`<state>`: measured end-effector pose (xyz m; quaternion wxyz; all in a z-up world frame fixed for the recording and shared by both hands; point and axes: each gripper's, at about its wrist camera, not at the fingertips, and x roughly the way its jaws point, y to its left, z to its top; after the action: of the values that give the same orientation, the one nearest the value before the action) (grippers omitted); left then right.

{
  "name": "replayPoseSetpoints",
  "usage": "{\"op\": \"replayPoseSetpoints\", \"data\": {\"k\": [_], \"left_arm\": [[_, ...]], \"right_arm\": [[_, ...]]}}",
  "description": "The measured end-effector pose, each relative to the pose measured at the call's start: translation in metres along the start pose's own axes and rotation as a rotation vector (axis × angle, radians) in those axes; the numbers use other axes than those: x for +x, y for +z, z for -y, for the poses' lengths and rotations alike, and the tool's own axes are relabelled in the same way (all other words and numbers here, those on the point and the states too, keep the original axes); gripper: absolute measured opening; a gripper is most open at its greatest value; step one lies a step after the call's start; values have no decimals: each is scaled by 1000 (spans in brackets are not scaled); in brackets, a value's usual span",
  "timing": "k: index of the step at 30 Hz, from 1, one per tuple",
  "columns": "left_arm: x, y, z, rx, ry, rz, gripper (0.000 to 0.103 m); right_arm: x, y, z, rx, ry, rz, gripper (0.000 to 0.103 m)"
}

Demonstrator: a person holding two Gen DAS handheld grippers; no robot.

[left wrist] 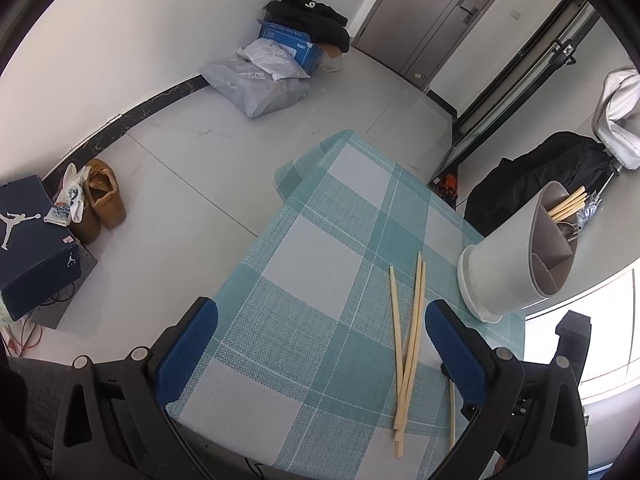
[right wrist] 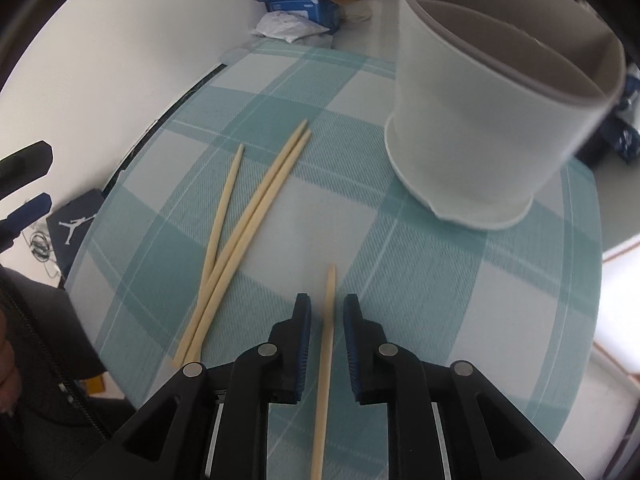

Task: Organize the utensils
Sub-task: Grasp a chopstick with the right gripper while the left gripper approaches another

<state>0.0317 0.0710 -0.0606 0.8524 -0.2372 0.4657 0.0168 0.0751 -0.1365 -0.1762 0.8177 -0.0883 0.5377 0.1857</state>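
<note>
Right hand-held gripper (right wrist: 325, 312) low at bottom centre, pads parted narrowly astride a lone chopstick (right wrist: 327, 344) on the counter (right wrist: 460, 280), apparently lined up for pinching and lifting toward the holder (right wrist: 480, 120) at upper right; left hand-held gripper (left wrist: 320, 344) wide open, empty.

Four loose chopsticks (right wrist: 256, 216), one holder (right wrist: 480, 128)

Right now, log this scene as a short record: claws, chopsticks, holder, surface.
left claw: open, above the table, empty
right claw: open, straddling the single chopstick, pads not touching it
loose chopsticks: three, crossing near their lower ends, left of the single one
utensil holder: white, divided, upright, already holds chopsticks and metal utensils
tablecloth: teal and white check
</note>
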Motion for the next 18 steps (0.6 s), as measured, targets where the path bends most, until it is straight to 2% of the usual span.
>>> {"op": "replayPoseSetpoints", "data": {"k": [4, 9, 14, 18], "left_arm": [[7, -1, 7, 26, 26, -4, 102], [15, 1, 12, 29, 38, -35, 102], [31, 2, 23, 59, 107, -57, 102], [41, 4, 28, 72, 143, -76, 102]], "right_arm": [[3, 11, 3, -15, 14, 16, 4], [5, 11, 21, 72, 90, 69, 3], [-10, 10, 47, 201, 217, 152, 3], [-24, 13, 66, 258, 247, 215, 3]]}}
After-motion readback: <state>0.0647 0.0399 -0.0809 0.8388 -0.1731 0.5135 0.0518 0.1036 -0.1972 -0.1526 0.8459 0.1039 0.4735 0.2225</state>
